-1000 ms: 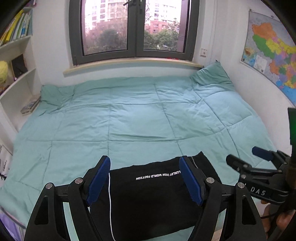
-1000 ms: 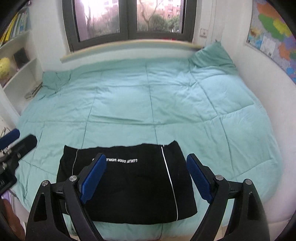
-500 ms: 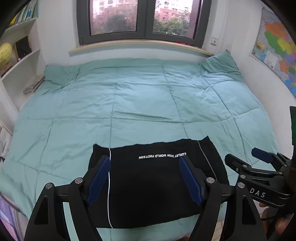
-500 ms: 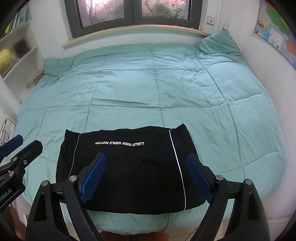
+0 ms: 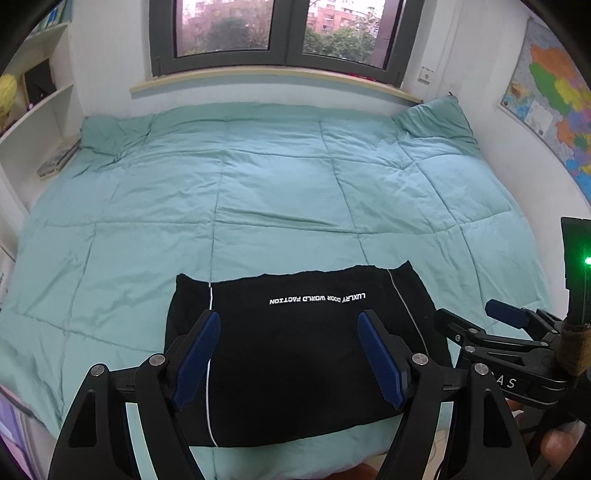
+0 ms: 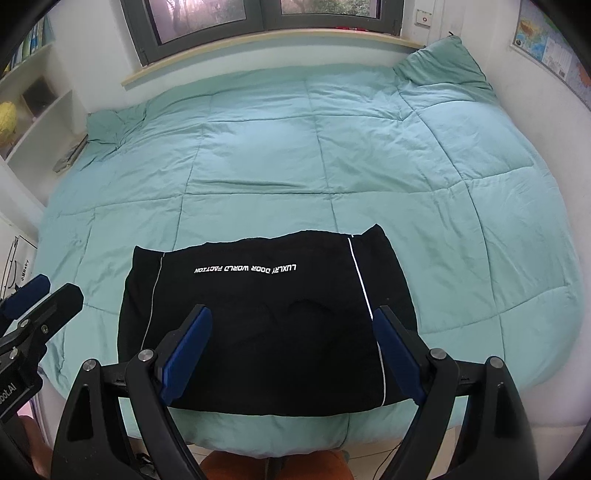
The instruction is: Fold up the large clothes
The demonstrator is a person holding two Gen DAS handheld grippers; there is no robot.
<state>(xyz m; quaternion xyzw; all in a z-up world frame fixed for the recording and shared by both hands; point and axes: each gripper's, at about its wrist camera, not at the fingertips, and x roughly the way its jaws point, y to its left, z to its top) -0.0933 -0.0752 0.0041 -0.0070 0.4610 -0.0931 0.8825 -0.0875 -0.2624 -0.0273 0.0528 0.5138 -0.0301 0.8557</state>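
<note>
1. Black folded garment with white piping and lettering [image 6: 266,325]: flat on the teal quilted duvet [image 6: 295,147], near edge.
2. Left gripper [image 5: 288,354], right gripper [image 6: 291,350]: jaws wide, empty, above it.
3. Probably final fold: pinch near corners together, lift evenly.

A quilted teal comforter [image 5: 280,192] spreads across the middle of the frame. Up top sits a dark-framed window [image 5: 280,33]. Colourful wall map [image 5: 554,107] upper right, white bookshelf [image 5: 40,110] upper left.

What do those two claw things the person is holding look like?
Both are black. The left gripper and right gripper each have two angular arms with silver bolts, ending in flat blue pads. White lettering marks their bodies, and a green light glows by the right one.
</note>
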